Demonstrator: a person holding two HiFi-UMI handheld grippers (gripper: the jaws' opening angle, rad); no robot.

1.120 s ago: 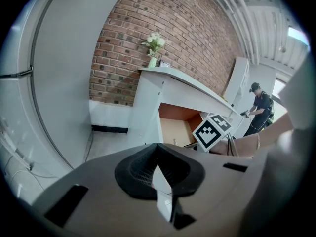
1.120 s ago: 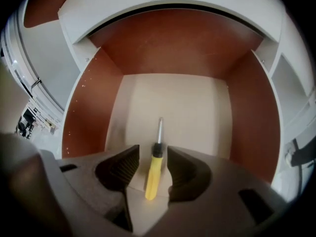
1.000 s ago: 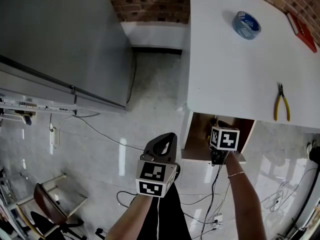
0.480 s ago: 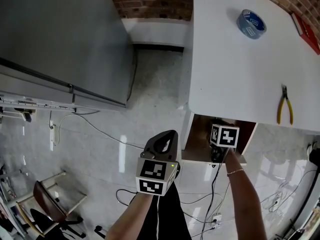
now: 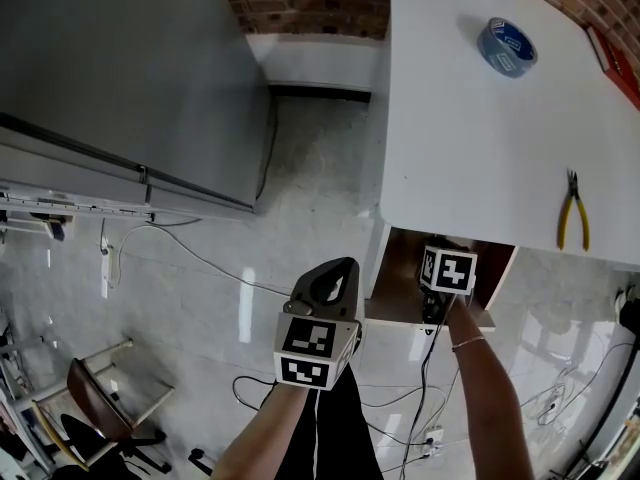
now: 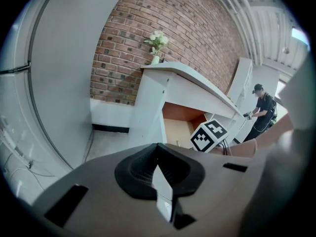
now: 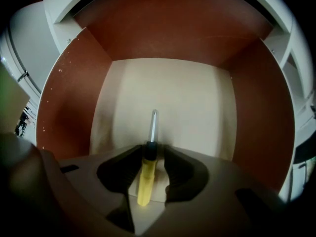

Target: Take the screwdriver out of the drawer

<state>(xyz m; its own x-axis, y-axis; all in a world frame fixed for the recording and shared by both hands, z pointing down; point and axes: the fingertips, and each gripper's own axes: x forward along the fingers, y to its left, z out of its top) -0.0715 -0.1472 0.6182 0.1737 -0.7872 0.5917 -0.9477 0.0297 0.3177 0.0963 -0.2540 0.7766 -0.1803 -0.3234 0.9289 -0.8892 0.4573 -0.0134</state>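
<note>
A screwdriver (image 7: 145,179) with a yellow handle, black collar and steel shaft lies on the pale floor of the open brown drawer (image 7: 64,107), tip pointing to the drawer's back. My right gripper (image 7: 150,149) reaches steeply down into the drawer and straddles the handle. Its jaws have just been closing around it, with a thin gap still showing on the right side. In the head view only its marker cube (image 5: 447,270) shows over the drawer (image 5: 395,273). My left gripper (image 5: 340,268) hangs shut and empty over the floor, left of the drawer.
The drawer sits under a white table (image 5: 470,138) carrying a blue tape roll (image 5: 507,47) and yellow pliers (image 5: 572,211). A grey cabinet (image 5: 120,78) fills the upper left. Cables (image 5: 200,263) trail over the tiled floor, and a chair (image 5: 95,398) stands at lower left. A person (image 6: 261,110) stands far off.
The head view has drifted slightly. Both grippers stay where they were, the right one over the drawer, the left one over the floor.
</note>
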